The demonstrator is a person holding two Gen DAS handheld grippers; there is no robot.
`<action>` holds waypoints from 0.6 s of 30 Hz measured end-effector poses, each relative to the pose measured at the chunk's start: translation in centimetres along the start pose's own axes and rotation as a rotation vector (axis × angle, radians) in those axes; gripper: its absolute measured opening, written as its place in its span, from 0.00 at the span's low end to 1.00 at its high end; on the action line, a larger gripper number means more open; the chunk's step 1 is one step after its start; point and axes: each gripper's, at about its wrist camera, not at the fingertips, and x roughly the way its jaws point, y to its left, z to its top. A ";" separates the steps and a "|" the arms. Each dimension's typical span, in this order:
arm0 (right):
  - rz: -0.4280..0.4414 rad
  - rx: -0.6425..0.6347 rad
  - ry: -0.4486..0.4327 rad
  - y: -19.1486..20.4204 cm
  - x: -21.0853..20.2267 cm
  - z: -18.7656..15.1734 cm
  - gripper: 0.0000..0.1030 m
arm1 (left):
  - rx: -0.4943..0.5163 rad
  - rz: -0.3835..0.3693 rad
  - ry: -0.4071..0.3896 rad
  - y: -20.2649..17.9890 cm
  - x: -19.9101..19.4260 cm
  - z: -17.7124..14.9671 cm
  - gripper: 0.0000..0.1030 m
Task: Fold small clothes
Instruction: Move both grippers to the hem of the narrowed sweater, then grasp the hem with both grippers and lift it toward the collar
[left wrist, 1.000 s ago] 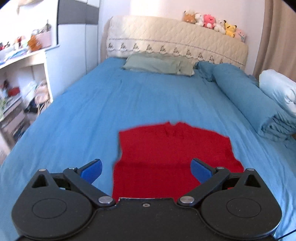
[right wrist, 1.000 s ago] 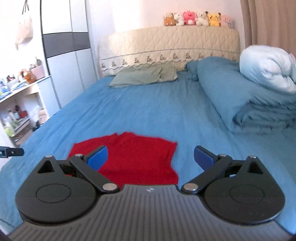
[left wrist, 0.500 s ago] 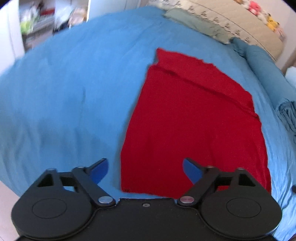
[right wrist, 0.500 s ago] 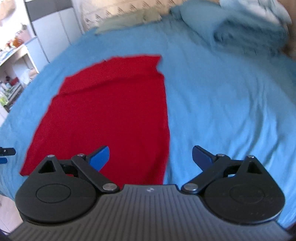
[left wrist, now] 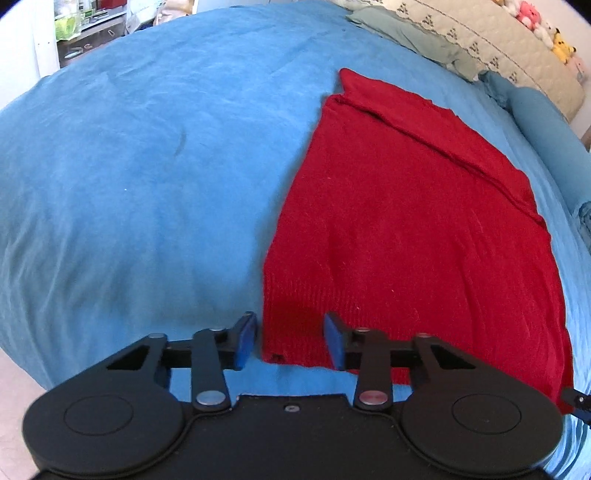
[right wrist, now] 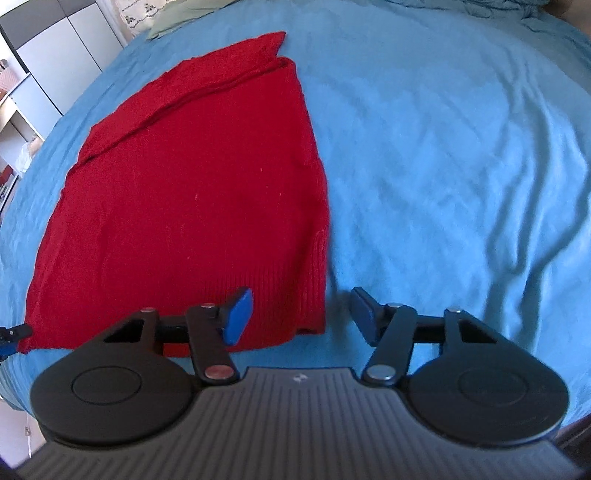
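A red knit garment (left wrist: 406,229) lies flat on the blue bedsheet (left wrist: 129,166), with a fold along its far edge. It also shows in the right wrist view (right wrist: 192,199). My left gripper (left wrist: 290,341) is open, its jaws straddling the garment's near left corner, low over the bed. My right gripper (right wrist: 301,317) is open, its jaws straddling the garment's near right corner. Neither gripper holds cloth.
A green pillow (left wrist: 417,37) and a quilted headboard (left wrist: 509,62) with plush toys lie at the far end. A rolled blue duvet (left wrist: 546,136) runs along the right. Shelves (left wrist: 85,26) stand left of the bed. The bed's near edge is just below the grippers.
Both grippers have dropped lower and closer to the garment's near corners. Both jaws have narrowed from wide open, the left more than the right.
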 end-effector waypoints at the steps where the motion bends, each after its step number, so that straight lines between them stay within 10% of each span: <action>1: -0.001 0.005 0.004 0.0 0.1 0.0 0.69 | 0.006 -0.001 0.004 -0.2 -0.1 -0.1 0.36; 7: -0.001 0.022 0.033 0.2 0.9 0.3 0.48 | 0.013 0.023 0.012 -0.5 0.4 -0.5 0.34; 10: -0.015 0.039 0.032 -0.1 1.1 0.3 0.37 | 0.016 0.026 0.029 -0.8 0.8 -0.3 0.07; 13: -0.018 0.041 0.037 -0.2 1.1 0.5 0.20 | 0.058 0.049 0.036 -1.4 1.1 0.1 0.06; 18: -0.018 0.019 0.034 0.1 0.5 1.6 0.20 | 0.085 0.052 0.054 -1.7 0.4 1.1 0.05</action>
